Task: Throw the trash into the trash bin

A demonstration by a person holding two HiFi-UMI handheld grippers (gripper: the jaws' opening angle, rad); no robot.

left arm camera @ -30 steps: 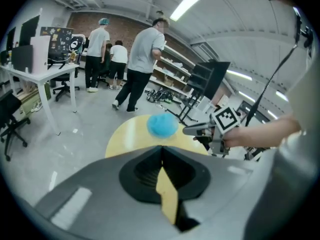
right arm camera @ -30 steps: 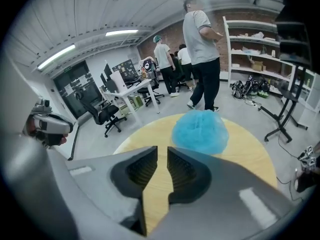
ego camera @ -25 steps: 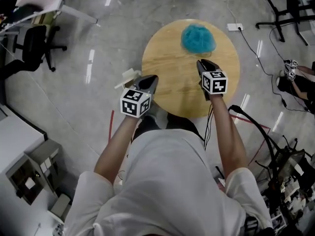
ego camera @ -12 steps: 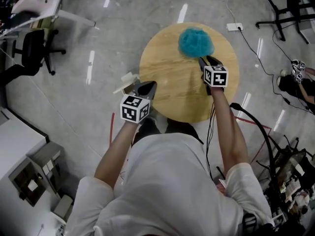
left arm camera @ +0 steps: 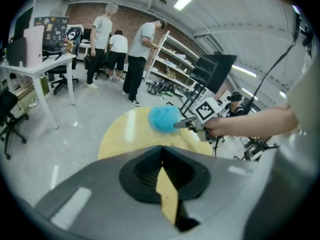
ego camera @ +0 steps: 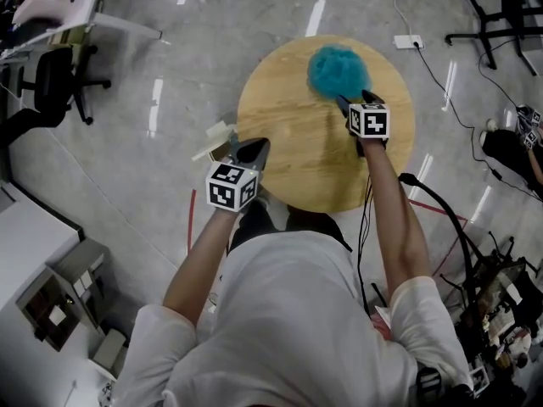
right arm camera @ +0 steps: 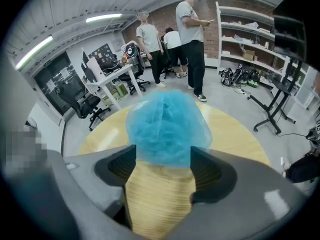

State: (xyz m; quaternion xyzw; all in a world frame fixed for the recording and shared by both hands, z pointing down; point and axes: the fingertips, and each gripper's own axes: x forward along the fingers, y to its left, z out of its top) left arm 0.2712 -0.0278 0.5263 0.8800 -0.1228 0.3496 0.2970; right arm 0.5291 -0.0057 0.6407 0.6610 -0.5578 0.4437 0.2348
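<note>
The blue trash bundle [right arm camera: 167, 126] sits on the round wooden table [ego camera: 288, 155], right at the tips of the right tongs [right arm camera: 162, 159], its near edge just between them and no pad pressing it. Those tongs stand wide, having just been opening. Off to their left, well apart from the bundle, the left tongs [left arm camera: 161, 154] hang pinched together, empty, by the table's edge.
</note>
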